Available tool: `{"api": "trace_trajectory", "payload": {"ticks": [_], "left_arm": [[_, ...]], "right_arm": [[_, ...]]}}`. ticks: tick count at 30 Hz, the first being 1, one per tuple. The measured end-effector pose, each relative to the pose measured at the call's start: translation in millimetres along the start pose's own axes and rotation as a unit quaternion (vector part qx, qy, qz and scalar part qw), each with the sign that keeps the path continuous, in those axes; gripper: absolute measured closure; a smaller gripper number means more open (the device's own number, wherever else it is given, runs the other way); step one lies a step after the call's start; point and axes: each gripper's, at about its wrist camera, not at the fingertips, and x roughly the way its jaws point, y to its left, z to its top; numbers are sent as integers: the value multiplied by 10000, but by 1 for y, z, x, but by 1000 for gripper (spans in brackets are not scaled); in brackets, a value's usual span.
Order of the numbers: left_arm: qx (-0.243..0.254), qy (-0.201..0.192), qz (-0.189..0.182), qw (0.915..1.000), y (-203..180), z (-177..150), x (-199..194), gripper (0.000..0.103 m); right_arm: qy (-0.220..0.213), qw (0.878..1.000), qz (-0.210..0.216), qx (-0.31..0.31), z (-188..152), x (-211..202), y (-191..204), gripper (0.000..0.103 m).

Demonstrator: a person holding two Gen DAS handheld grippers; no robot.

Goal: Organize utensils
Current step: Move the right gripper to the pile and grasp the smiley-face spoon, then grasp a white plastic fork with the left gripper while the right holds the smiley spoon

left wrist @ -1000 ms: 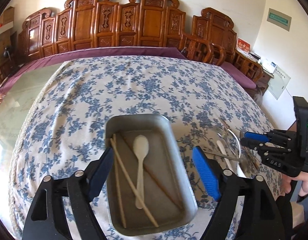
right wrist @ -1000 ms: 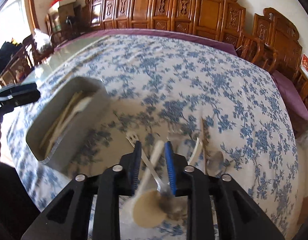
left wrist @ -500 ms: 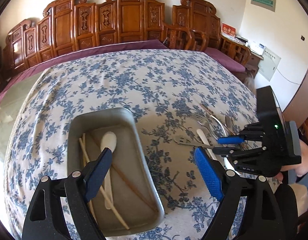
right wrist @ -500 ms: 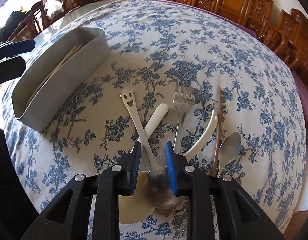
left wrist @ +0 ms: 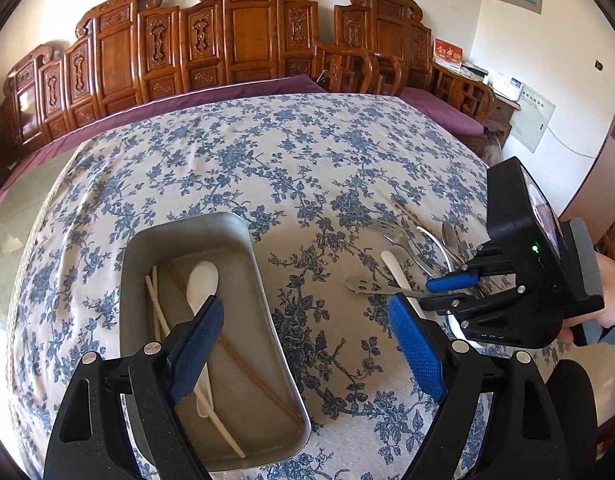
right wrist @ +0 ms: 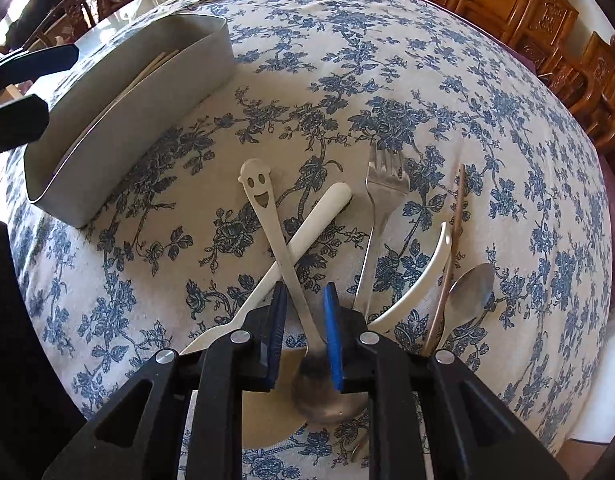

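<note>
You have part of the sorting done: the metal tray (left wrist: 263, 280) on the left of the floral tablecloth (left wrist: 267, 168) already holds a white spoon (left wrist: 201, 284) and several chopsticks (left wrist: 155, 308).

Still loose on the cloth, to the right of the tray, is a small heap. There is a metal spoon with a smiley-face handle (right wrist: 285, 256) lying across a white-handled utensil (right wrist: 307, 228), then a fork (right wrist: 381, 200), another white utensil (right wrist: 423, 276), a single chopstick (right wrist: 453, 240) and a second metal spoon (right wrist: 465, 292) at the far right.

Your right gripper (right wrist: 303, 312) points steeply down over that heap, its jaws narrow and closing around the smiley spoon's handle just above the bowl. The handle is between the pads, but they do not look pressed on it yet, and the spoon lies flat.

Your left gripper (left wrist: 307, 332) hangs wide and empty over the tray's near right edge.

By my reckoning you are under halfway, with about six pieces left to move.
</note>
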Motion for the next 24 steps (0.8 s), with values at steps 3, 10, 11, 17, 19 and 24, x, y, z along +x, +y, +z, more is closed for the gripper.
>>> {"api": "trace_trajectory", "payload": {"ticks": [3, 10, 11, 17, 19, 24], "left_arm": [[12, 20, -16, 10000, -3, -1, 2, 22], [139, 33, -3, 9999, -16, -4, 3, 22], [168, 35, 7, 9999, -19, -3, 3, 22], [305, 26, 22, 9995, -39, -4, 4, 22], [317, 17, -17, 9995, -45, -3, 5, 22], [245, 141, -212, 9994, -61, -3, 18, 37]], "right_arm": [[-71, 9999, -67, -59, 0, -1, 2, 92], [-533, 9983, -67, 236, -7, -24, -3, 96], [-594, 9978, -69, 296, -9, -29, -6, 96], [-1057, 9918, -134, 712, -26, -65, -24, 96], [-1203, 9889, -128, 859, -36, -77, -31, 96], [-1421, 9823, -162, 1208, -70, -97, -43, 96]]}}
